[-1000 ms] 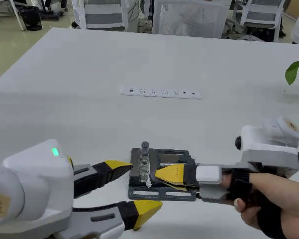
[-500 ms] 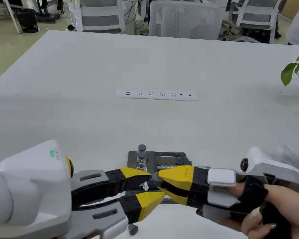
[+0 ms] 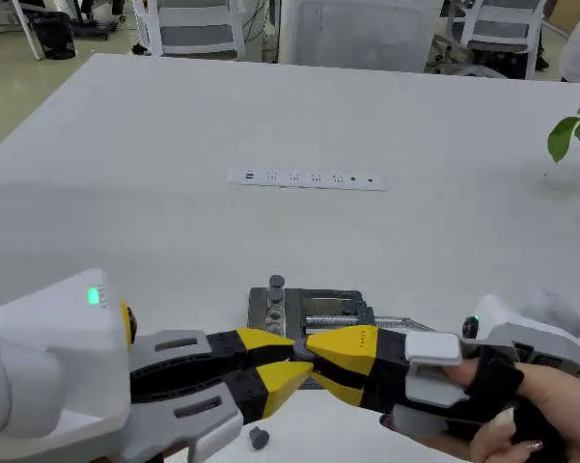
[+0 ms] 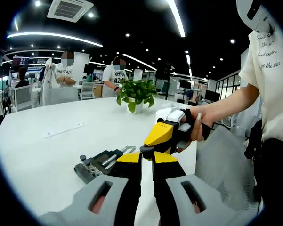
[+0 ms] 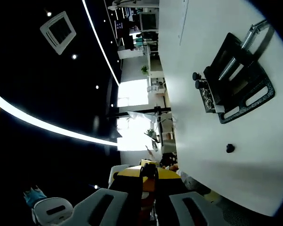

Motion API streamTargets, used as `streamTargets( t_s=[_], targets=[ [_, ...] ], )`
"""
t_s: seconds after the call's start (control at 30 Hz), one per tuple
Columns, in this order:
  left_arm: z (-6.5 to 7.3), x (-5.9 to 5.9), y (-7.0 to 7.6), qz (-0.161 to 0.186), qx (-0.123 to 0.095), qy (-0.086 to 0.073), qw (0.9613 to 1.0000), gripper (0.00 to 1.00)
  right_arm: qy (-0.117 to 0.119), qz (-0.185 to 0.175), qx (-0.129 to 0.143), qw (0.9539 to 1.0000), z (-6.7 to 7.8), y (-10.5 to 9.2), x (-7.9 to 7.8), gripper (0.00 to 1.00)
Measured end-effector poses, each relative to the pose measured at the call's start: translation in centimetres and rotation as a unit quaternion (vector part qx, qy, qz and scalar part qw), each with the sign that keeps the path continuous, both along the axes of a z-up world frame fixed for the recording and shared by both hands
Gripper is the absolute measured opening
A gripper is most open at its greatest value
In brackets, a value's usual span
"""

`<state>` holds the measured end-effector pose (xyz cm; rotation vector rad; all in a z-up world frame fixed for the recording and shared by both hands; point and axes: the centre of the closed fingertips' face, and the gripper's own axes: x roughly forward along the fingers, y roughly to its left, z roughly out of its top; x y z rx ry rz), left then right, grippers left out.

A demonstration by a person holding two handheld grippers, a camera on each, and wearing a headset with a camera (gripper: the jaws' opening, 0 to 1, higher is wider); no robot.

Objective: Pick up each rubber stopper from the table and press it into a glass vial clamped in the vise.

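**Jaws closed, tips brought together**

Spread wide a second ago, the left hand-held gripper (image 3: 299, 355) now has its jaws together, nose to nose with the right hand-held gripper (image 3: 315, 360), which is likewise drawn shut. Whether either pinches anything cannot be told. One loose stopper (image 3: 259, 438) lies on the tabletop (image 3: 270, 116) just below them. Behind, the vise (image 3: 338, 311) holds the vials (image 3: 274, 314), the rear one apparently capped. More pressing likely remains.

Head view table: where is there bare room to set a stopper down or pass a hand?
Bare: the band between the power strip and the vise, and the tabletop left of the vise. Crowded: in front of the vise, where the left tongs and right tongs meet near a loose stopper.
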<state>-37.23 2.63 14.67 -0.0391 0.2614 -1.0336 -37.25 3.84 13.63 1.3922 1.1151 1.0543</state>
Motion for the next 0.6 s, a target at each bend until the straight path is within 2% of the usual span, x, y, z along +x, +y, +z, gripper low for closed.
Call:
streamTargets(
  t_s=[0.1,0.23,0.33,0.37,0.43,0.5,0.57,0.6],
  targets=[
    [0.03,-0.23,0.0,-0.002,0.001,-0.003,1.0,0.04,0.003,0.0,0.006,1.0,0.12,-0.02,-0.13,0.05],
    [-0.12,-0.33,-0.05,-0.002,0.004,-0.003,1.0,0.03,-0.015,0.0,0.0,0.9999,0.02,-0.02,-0.24,0.05],
    [-0.24,-0.24,0.03,0.002,0.011,-0.007,0.9999,0.03,-0.052,-0.004,-0.013,0.9985,-0.11,0.02,-0.09,0.05],
    [-0.25,-0.2,0.1,0.003,0.011,-0.008,0.9999,0.03,-0.088,-0.004,-0.021,0.9959,-0.1,0.04,0.04,0.05],
    [-0.37,-0.12,0.24,0.005,0.017,-0.01,0.9998,0.03,-0.11,-0.004,-0.031,0.9934,0.07,-0.03,0.18,0.07],
    [-0.51,-0.04,0.39,0.007,0.021,-0.01,0.9997,0.03,-0.122,-0.004,-0.034,0.992,0.47,-0.09,0.35,0.19],
    [-0.64,0.0,0.53,0.008,0.024,-0.009,0.9997,0.03,-0.162,0.004,-0.056,0.9852,0.49,-0.26,0.53,0.23],
    [-0.81,0.02,0.62,0.008,0.029,-0.008,0.9995,0.03,-0.197,0.011,-0.076,0.9773,0.43,-0.4,0.69,0.22]
  ],
)
